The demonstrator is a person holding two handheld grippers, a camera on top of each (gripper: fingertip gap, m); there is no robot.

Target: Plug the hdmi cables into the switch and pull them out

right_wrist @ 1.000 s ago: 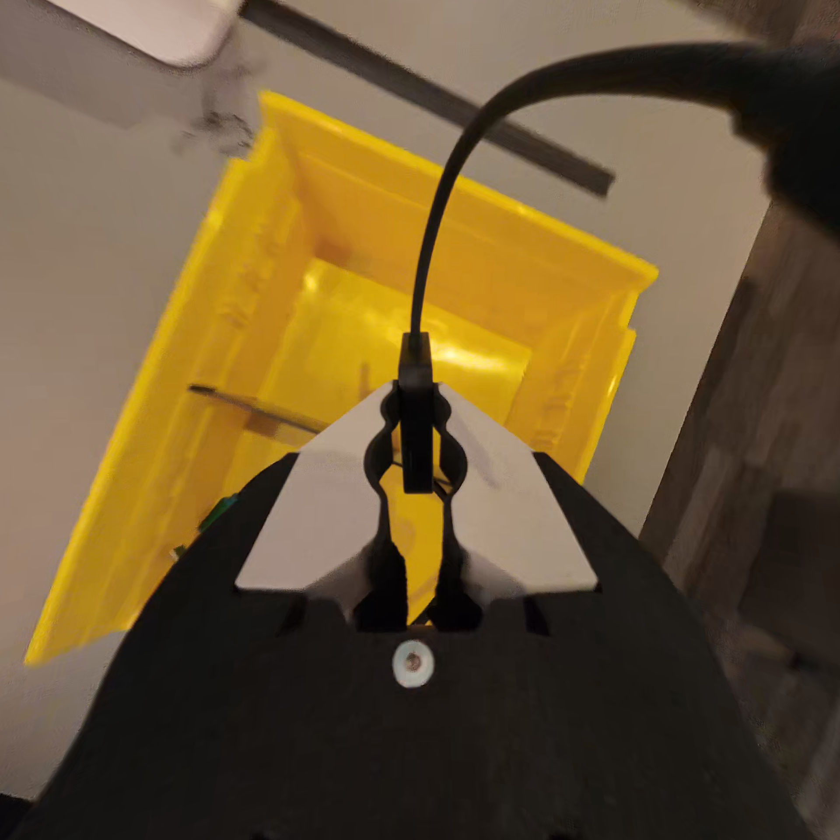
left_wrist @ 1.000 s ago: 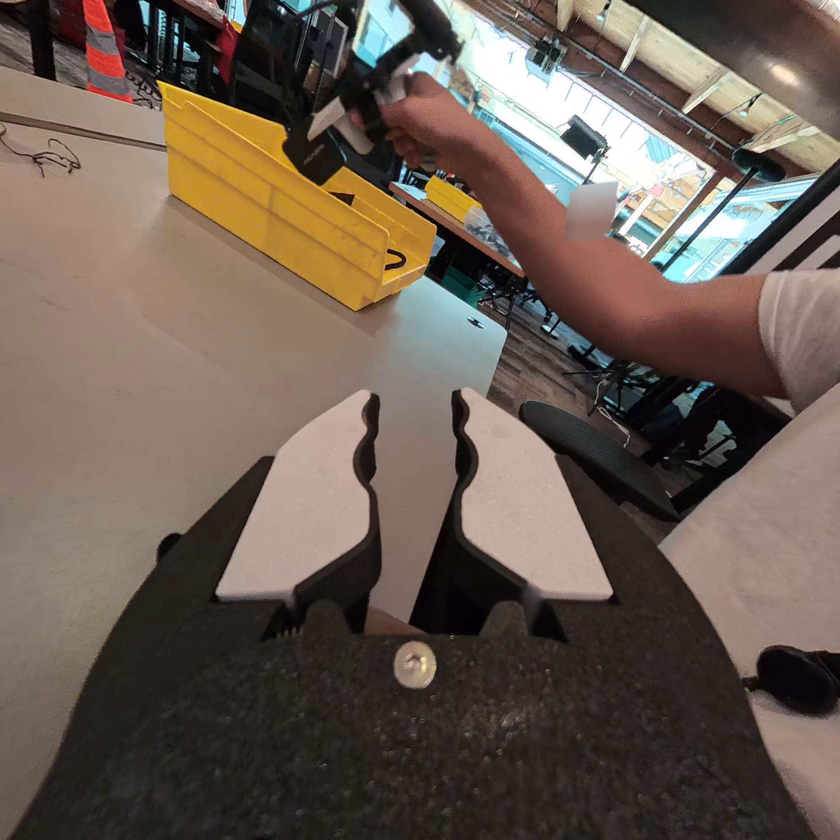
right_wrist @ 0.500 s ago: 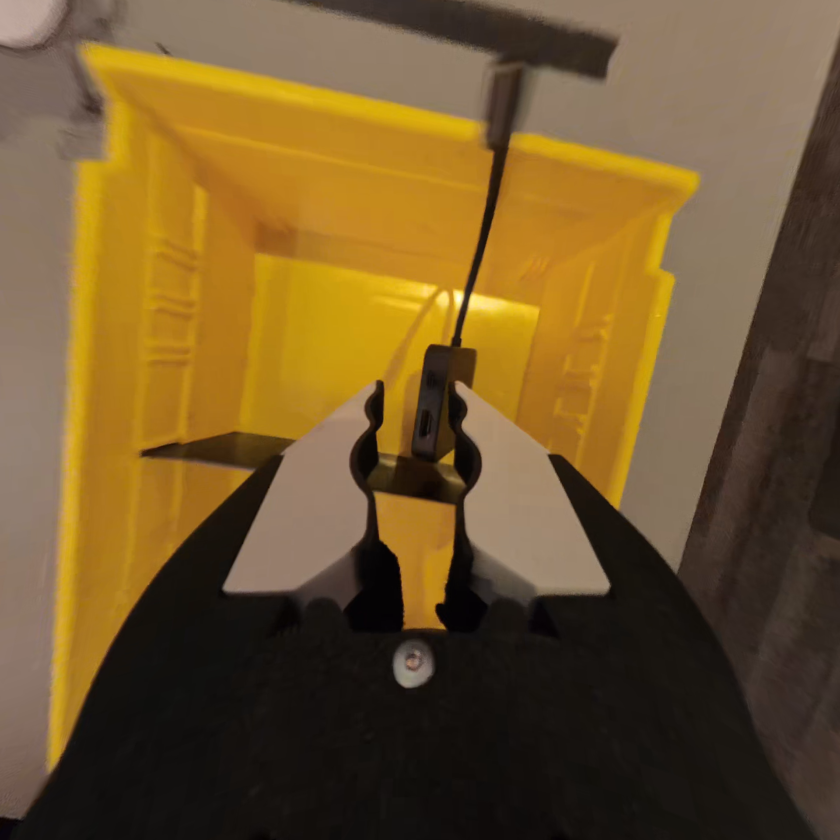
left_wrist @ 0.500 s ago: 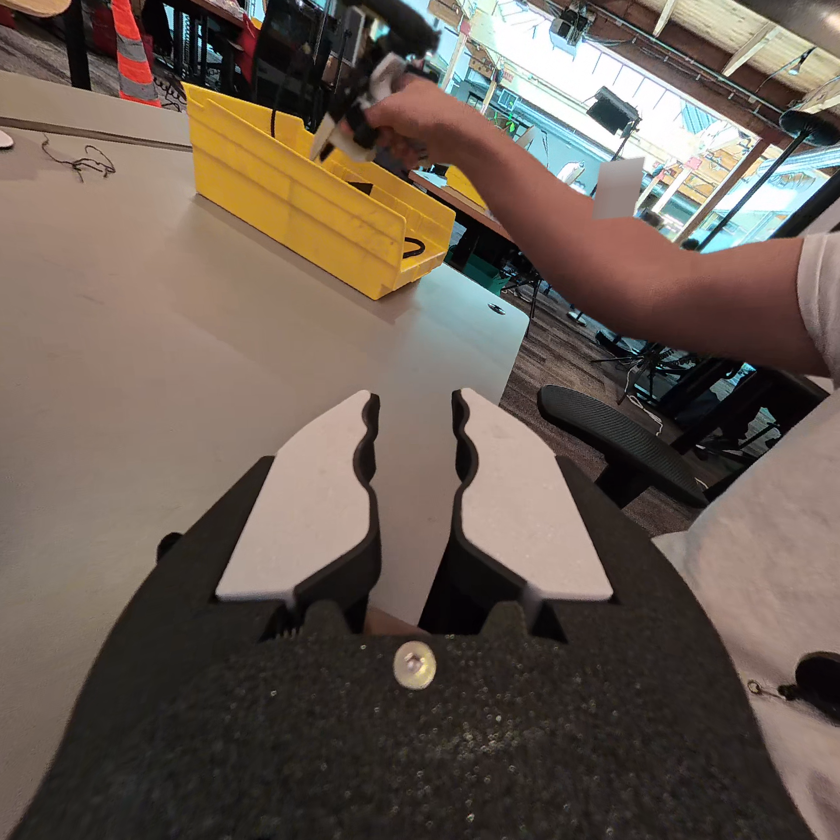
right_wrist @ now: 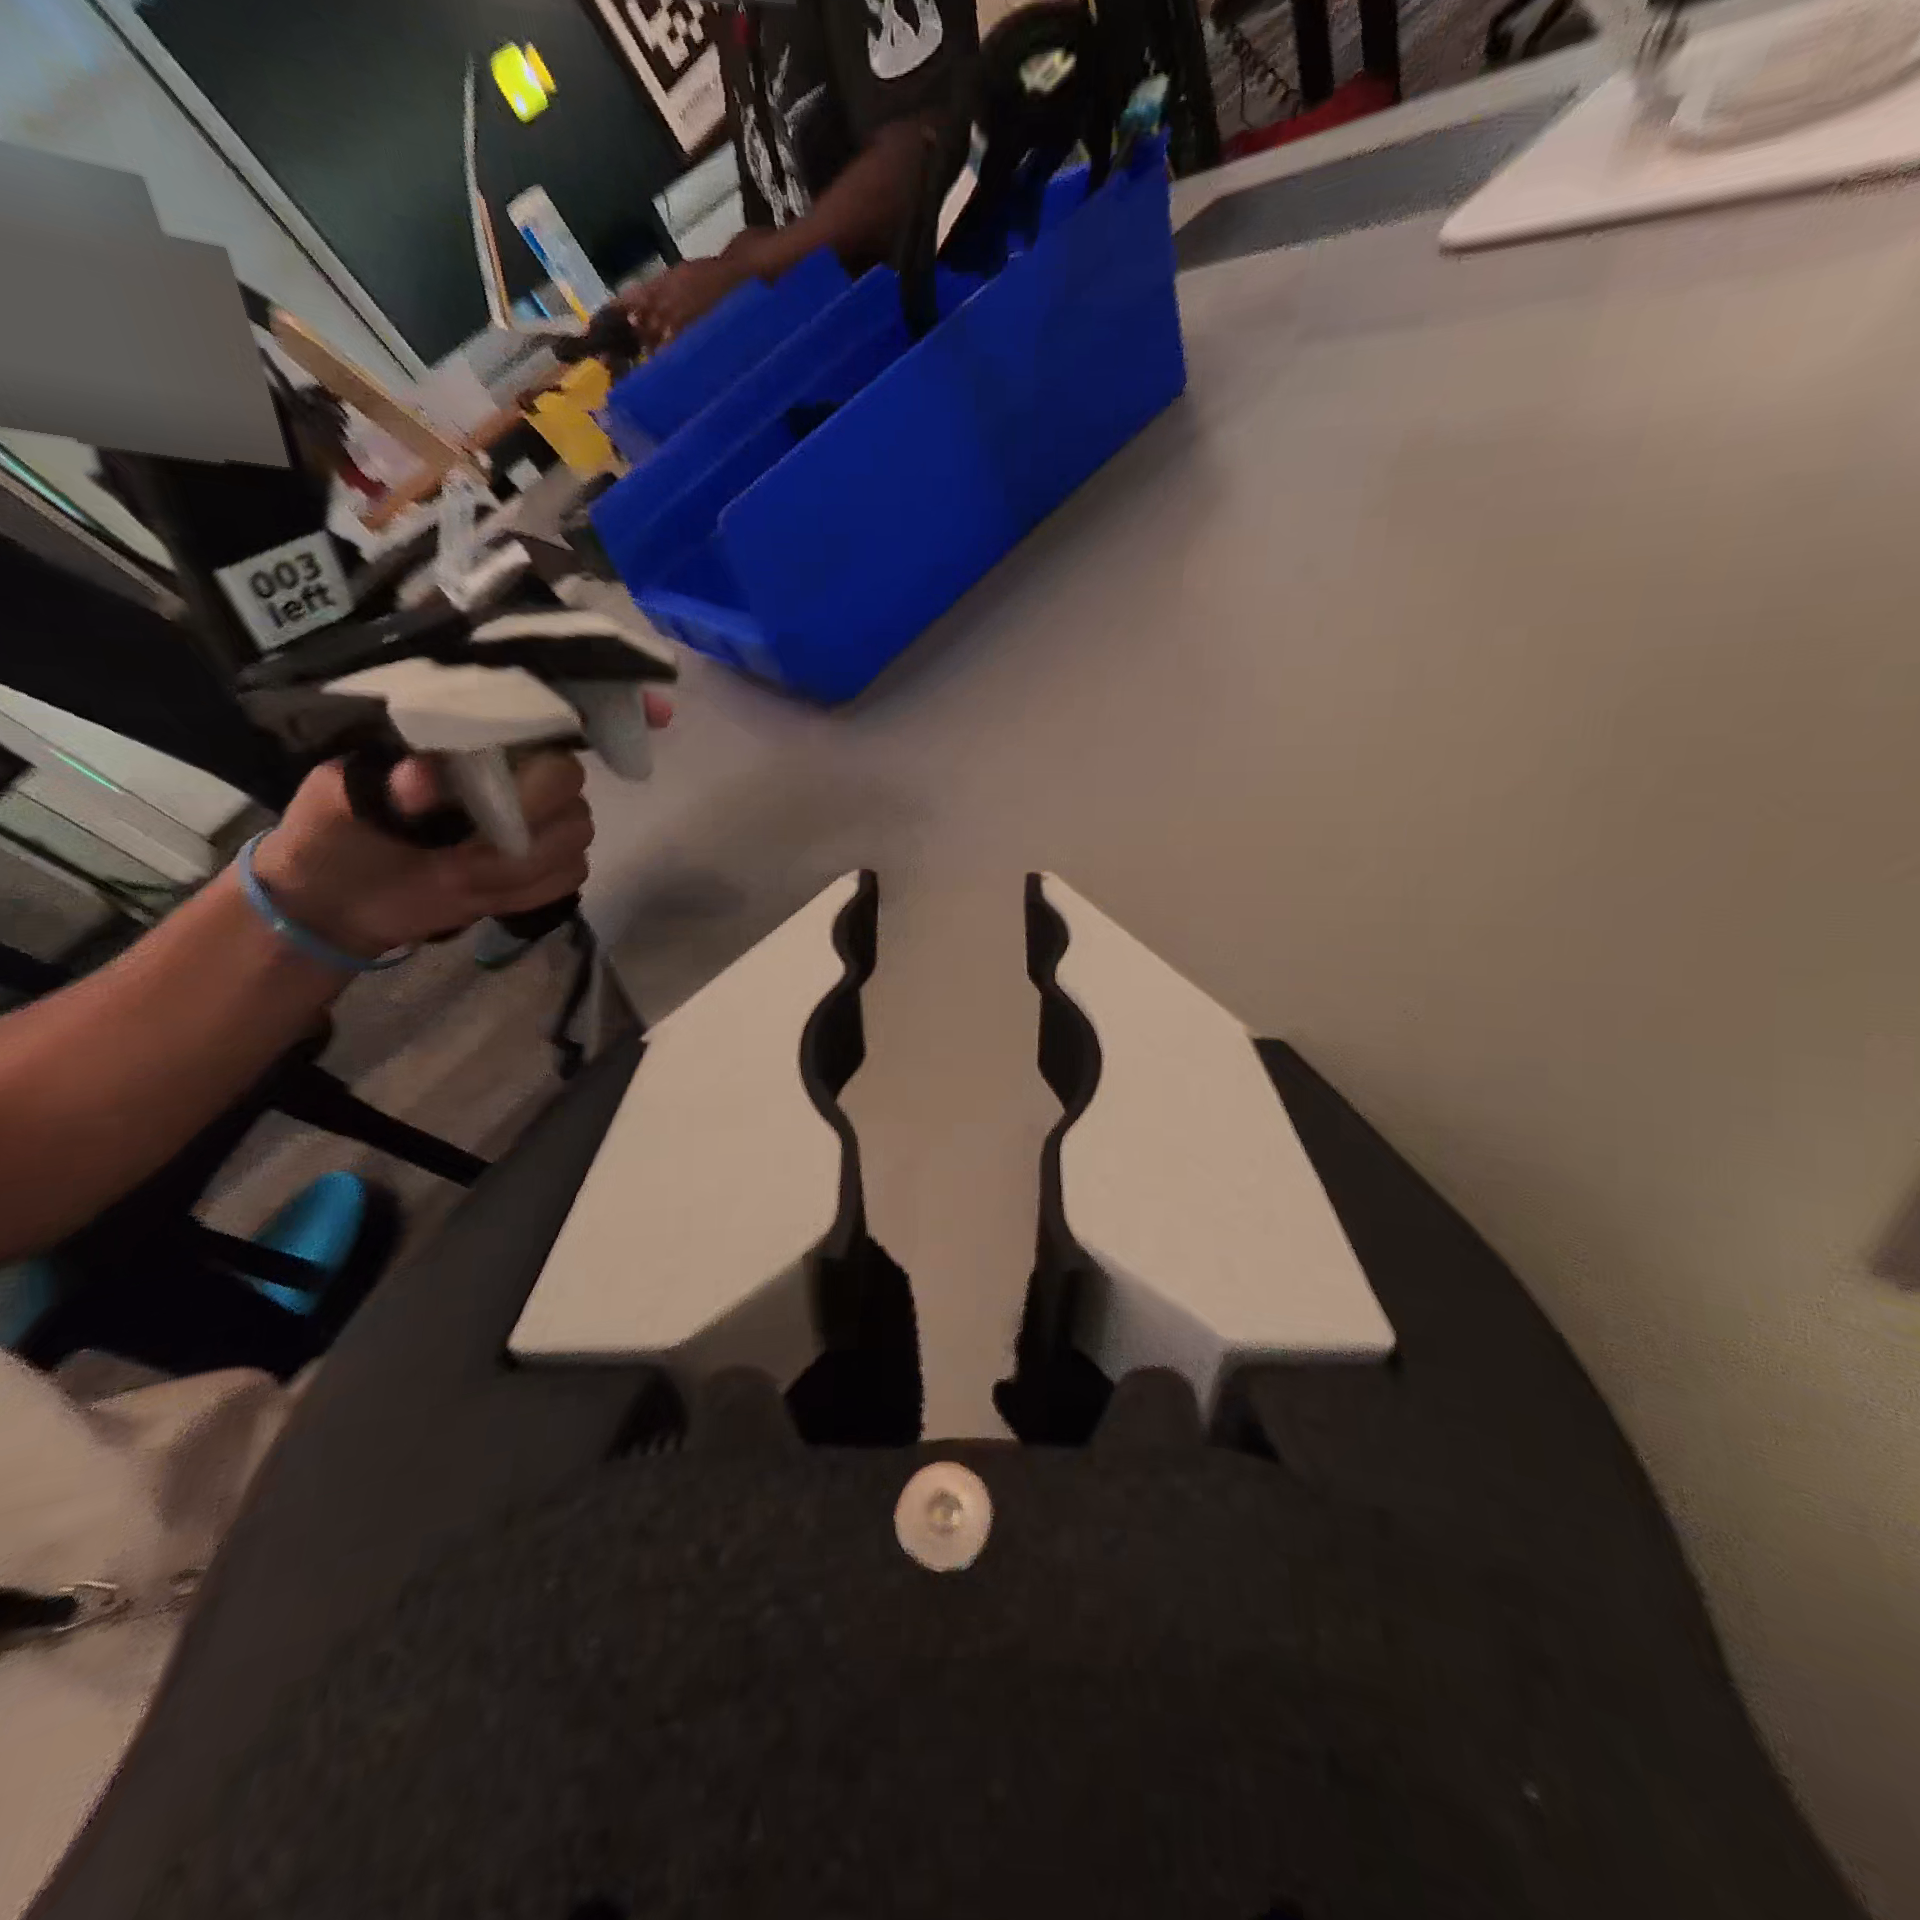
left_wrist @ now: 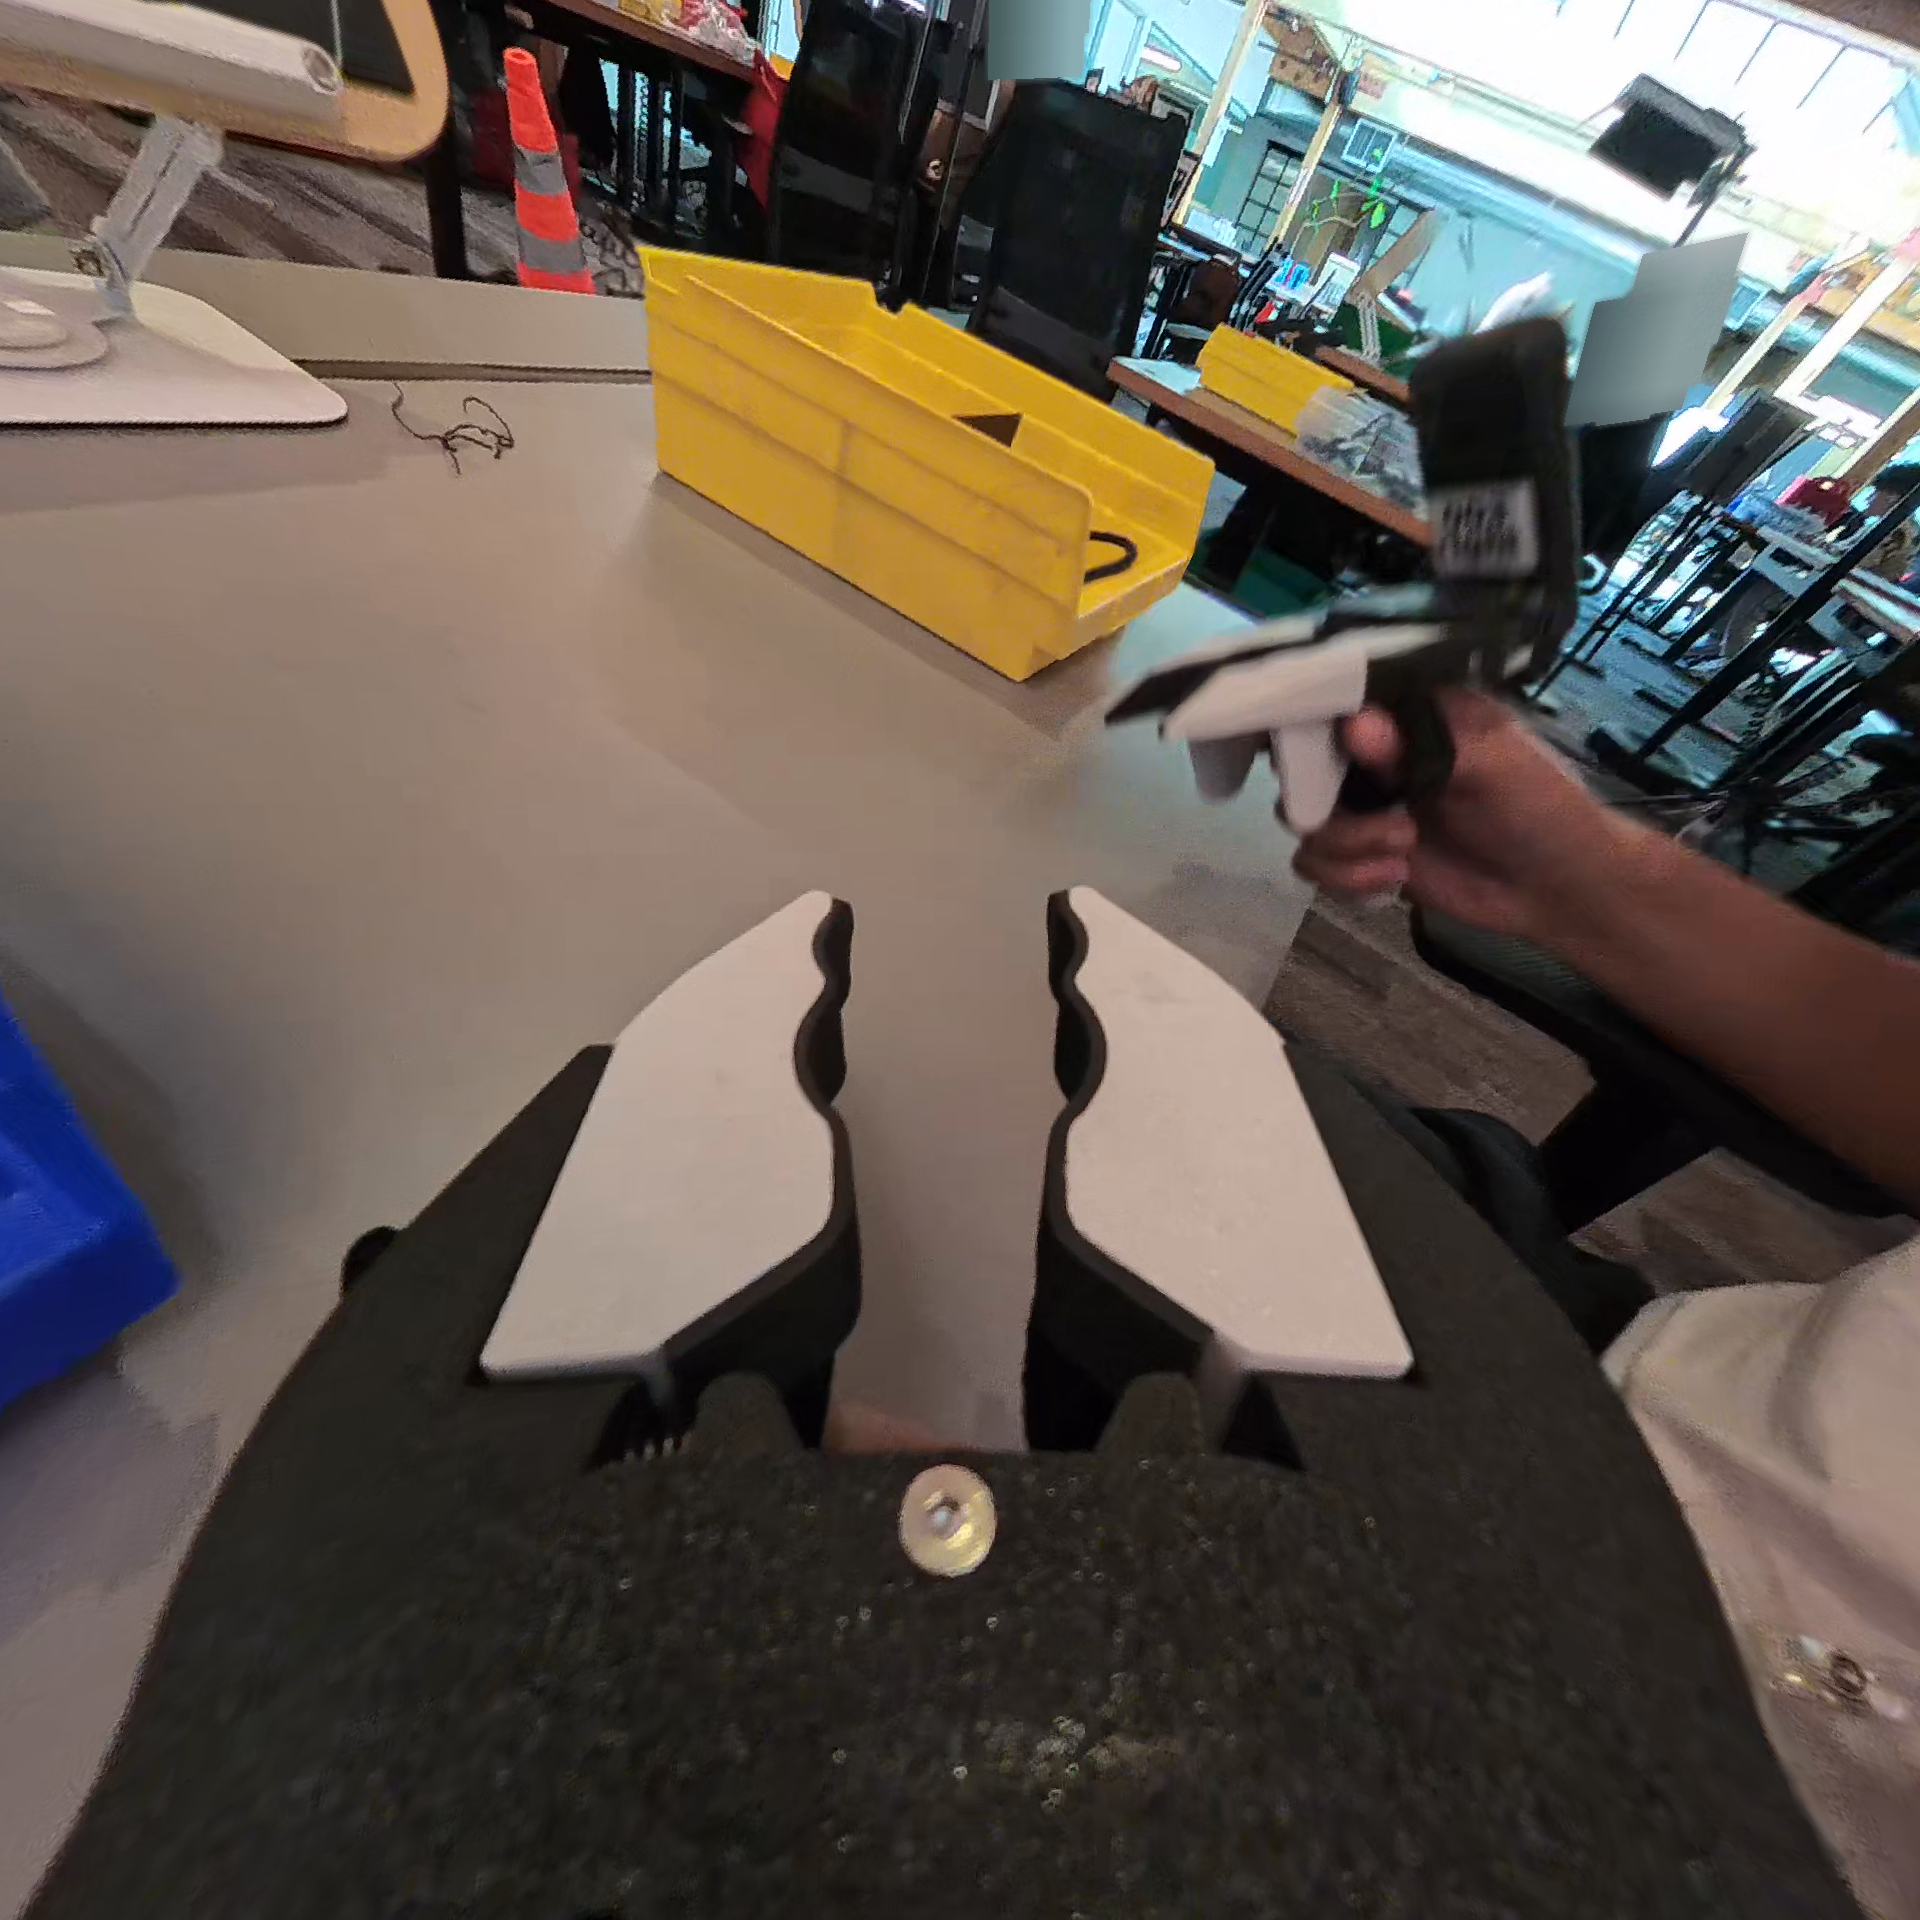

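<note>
My left gripper is open and empty, low over the grey table. My right gripper is open and empty above the same table. The right gripper also shows in the left wrist view, held in a hand near the table's right edge. The left gripper also shows in the right wrist view, held in a hand at the left. A yellow bin stands at the far side of the table, with a loop of black cable showing at its open end. No switch is in view.
A blue bin stands on the table, and its corner shows in the left wrist view. A white stand base and a small tangle of black thread lie at the back. Chairs and other tables lie beyond the table's edge. My right fingertips sit around 15 centimetres from my left ones.
My right gripper let go of the black cable plug over the yellow bin, opened, and swung back from the bin to low over the table. The left gripper turned a little left.
</note>
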